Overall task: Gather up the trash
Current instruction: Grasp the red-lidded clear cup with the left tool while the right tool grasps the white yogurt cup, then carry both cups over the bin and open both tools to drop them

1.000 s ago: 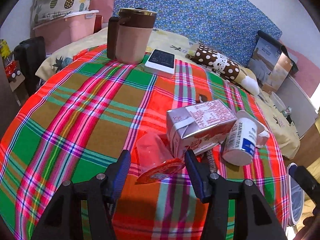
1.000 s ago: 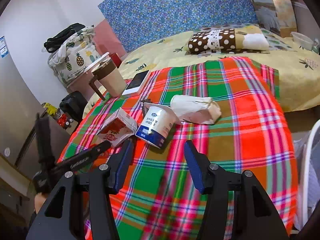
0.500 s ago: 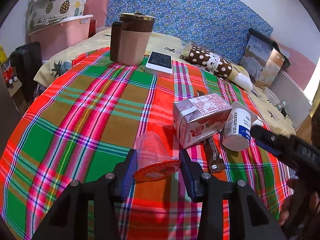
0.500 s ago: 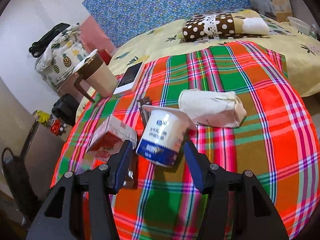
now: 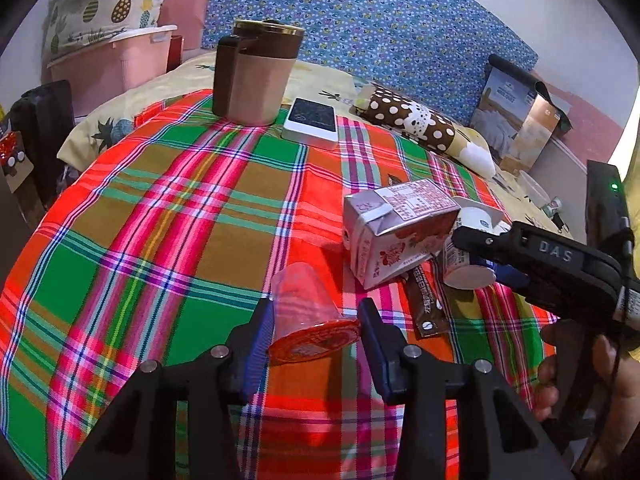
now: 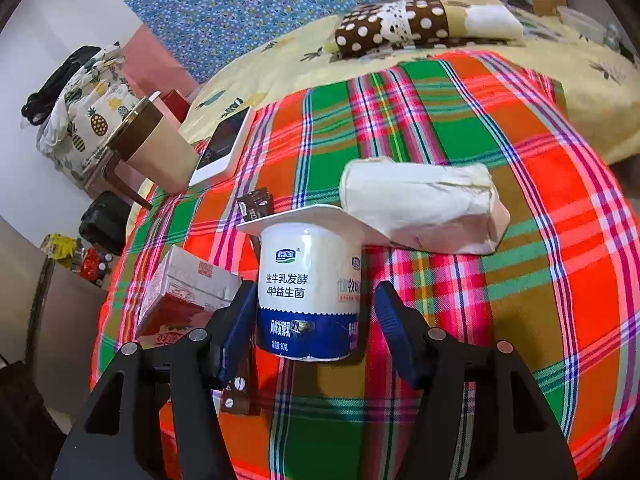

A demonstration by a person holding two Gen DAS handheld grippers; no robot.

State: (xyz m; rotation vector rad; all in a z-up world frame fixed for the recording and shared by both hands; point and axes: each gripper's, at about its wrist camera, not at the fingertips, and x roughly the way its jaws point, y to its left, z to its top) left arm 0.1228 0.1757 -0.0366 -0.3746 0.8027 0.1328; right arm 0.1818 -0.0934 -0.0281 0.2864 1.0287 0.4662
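On the tablecloth [image 5: 168, 216], the carton [image 5: 394, 232] lies between jelly cup [image 5: 308, 316] and yogurt cup [image 6: 310, 288].

The yogurt cup [image 6: 308, 292] carries printed Chinese — "生牛乳发酵" above "4种益生菌" on its white band, "风味发酵乳" on the blue band below. The right gripper [image 5: 556, 258] bears raised letters "DAS" on its black body. The milk carton [image 5: 396, 232] has a printed table — too small to read.
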